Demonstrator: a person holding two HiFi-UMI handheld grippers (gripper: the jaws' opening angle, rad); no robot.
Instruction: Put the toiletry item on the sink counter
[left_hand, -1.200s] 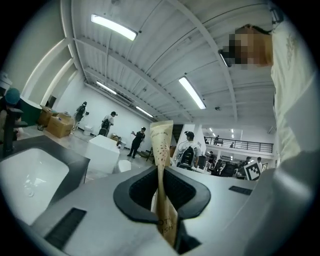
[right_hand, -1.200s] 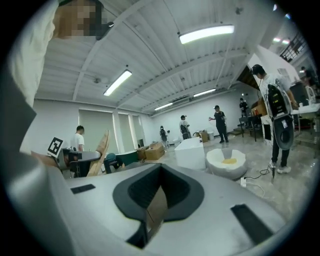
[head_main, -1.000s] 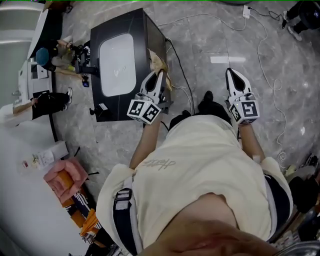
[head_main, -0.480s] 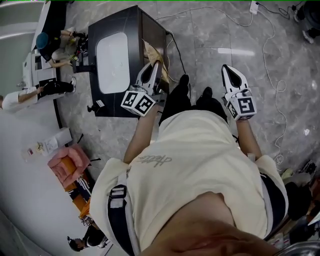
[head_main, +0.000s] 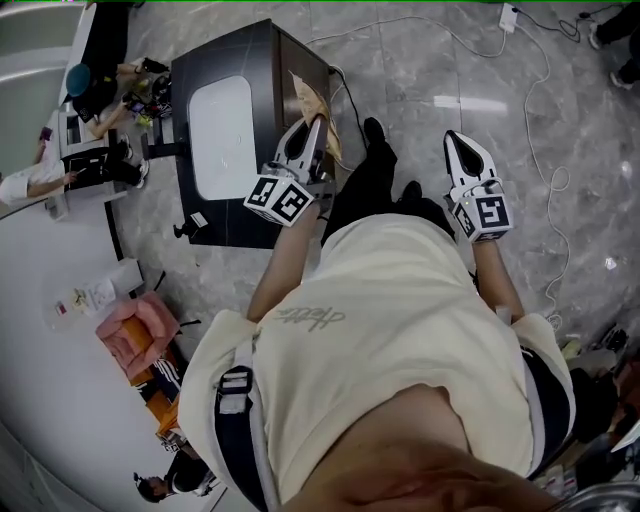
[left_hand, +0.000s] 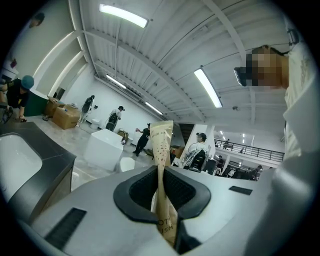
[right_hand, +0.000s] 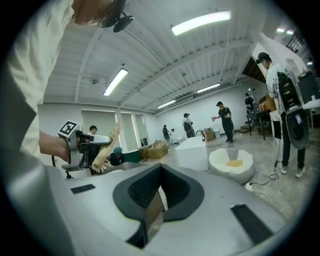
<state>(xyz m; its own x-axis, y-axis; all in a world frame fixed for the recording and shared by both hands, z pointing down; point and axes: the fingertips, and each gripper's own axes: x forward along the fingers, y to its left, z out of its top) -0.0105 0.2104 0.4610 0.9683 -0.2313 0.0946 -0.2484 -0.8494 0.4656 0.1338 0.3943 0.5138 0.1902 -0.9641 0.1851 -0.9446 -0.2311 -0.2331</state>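
A tall tan paper packet (left_hand: 162, 140), the toiletry item, stands upright between the pads of my left gripper (left_hand: 162, 172), which is shut on it. In the head view that left gripper (head_main: 312, 128) is held beside the right edge of the black sink counter (head_main: 268, 60) with its white basin (head_main: 222, 135), and the packet (head_main: 310, 98) sticks out past the tips. My right gripper (head_main: 456, 142) hangs over the grey floor to the right, shut, with nothing held. In the right gripper view its pads (right_hand: 172, 187) meet, and the left gripper with the packet (right_hand: 109, 145) shows at the left.
Cables (head_main: 530, 100) trail over the marble floor at the right. People work at a desk (head_main: 85, 150) left of the counter. A pink thing (head_main: 135, 335) lies at the lower left. A white block (right_hand: 192, 152) and a round white seat (right_hand: 231, 164) stand ahead.
The person has stepped forward, one leg now out in front. Both grippers have travelled along, and the left one with the packet sits closer to the counter's right edge.
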